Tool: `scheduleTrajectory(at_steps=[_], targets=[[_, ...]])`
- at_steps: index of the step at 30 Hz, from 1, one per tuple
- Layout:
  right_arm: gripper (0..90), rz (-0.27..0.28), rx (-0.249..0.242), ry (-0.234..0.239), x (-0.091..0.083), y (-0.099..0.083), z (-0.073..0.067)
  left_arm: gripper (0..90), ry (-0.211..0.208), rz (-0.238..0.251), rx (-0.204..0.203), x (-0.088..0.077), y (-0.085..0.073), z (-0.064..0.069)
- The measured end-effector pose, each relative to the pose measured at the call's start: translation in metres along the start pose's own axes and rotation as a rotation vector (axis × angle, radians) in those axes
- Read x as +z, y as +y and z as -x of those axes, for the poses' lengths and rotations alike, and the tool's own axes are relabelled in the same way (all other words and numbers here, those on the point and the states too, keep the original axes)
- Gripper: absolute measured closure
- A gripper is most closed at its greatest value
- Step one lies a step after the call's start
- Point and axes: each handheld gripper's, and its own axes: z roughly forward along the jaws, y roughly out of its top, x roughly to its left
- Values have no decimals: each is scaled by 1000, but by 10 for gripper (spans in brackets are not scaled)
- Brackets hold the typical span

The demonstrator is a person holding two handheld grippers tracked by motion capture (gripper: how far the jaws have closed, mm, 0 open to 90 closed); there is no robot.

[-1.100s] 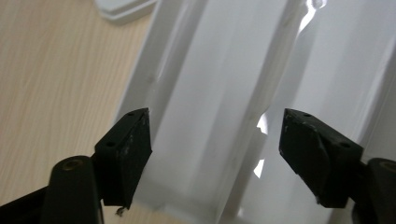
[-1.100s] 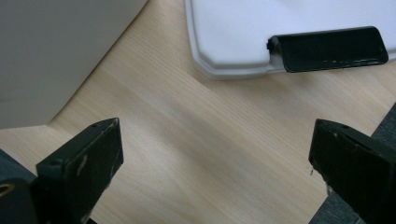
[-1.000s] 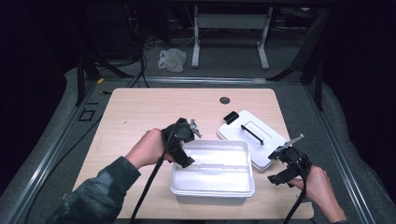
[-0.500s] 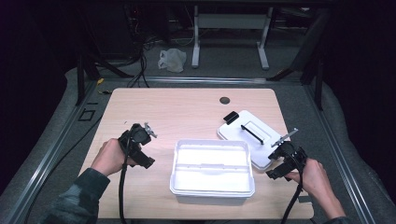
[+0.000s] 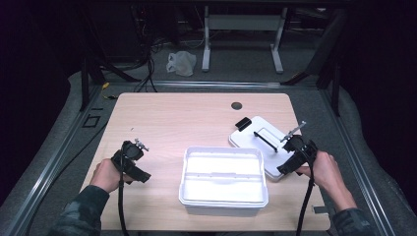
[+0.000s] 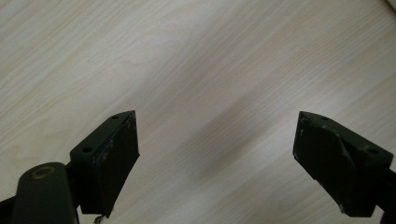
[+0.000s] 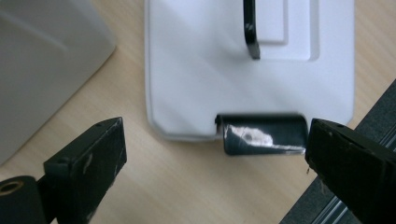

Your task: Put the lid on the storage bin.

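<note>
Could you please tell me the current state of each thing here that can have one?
White box: open, lid off, appears empty.
Lid: flat on the table beside the box, black handle up.
Left claw: open over bare table, holding nothing.
Right claw: open, by the lid's black latch.

Wooden table [image 5: 172, 118] with box [image 5: 223, 179], lid [image 5: 258, 142]

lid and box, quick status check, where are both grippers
Left gripper open, empty, over bare table. Right gripper open, at the lid by its black latch, not gripping. Box uncovered; nothing in the way.
</note>
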Motion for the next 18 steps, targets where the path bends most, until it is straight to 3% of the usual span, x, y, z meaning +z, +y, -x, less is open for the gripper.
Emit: scheduleTrajectory(at_steps=[6, 13, 18], targets=[[88, -14, -47, -31, 10, 28, 4, 142, 2, -6, -13, 5, -1, -2], [151, -20, -60, -30, 25, 49, 11, 132, 11, -8, -28, 12, 0, -5], [333, -37, -76, -25, 40, 71, 14, 130, 23, -3, -49, 18, 0, -9]])
